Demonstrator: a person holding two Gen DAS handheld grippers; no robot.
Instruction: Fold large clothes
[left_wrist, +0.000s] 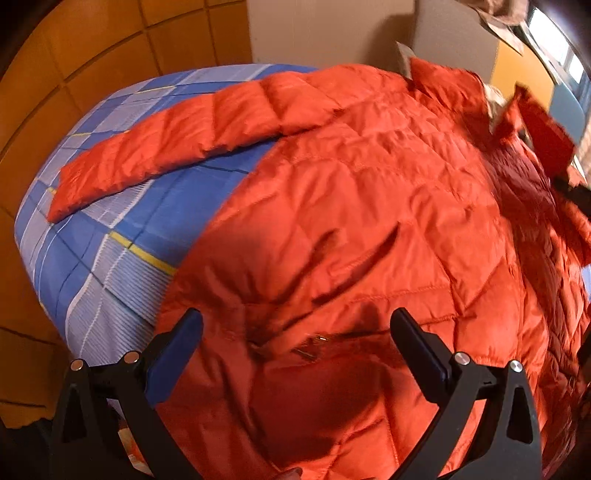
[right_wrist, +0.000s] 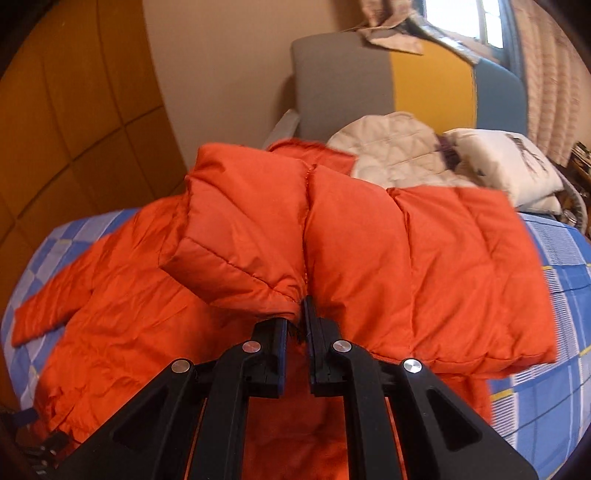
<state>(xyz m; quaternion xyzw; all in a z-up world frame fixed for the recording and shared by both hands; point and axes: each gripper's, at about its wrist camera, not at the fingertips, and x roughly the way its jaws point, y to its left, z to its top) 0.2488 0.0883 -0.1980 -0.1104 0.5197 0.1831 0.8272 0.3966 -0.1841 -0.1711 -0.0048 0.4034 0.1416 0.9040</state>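
A large orange quilted puffer jacket (left_wrist: 351, 206) lies spread on a bed with a blue checked cover (left_wrist: 110, 236). One sleeve (left_wrist: 177, 147) stretches out flat to the left. My left gripper (left_wrist: 295, 325) is open and empty, its jaws wide apart just above the jacket's lower body near a zip pull (left_wrist: 314, 343). My right gripper (right_wrist: 297, 314) is shut on the jacket's other sleeve (right_wrist: 369, 258), which is lifted and folded over the jacket body (right_wrist: 122, 295). The right gripper also shows at the right edge of the left wrist view (left_wrist: 569, 184).
A white quilted garment (right_wrist: 391, 151) and a white pillow (right_wrist: 506, 166) lie at the head of the bed. A grey, yellow and blue headboard (right_wrist: 406, 77) stands behind. An orange panelled wall (left_wrist: 74, 66) runs along the left. A window (right_wrist: 465, 18) is at top right.
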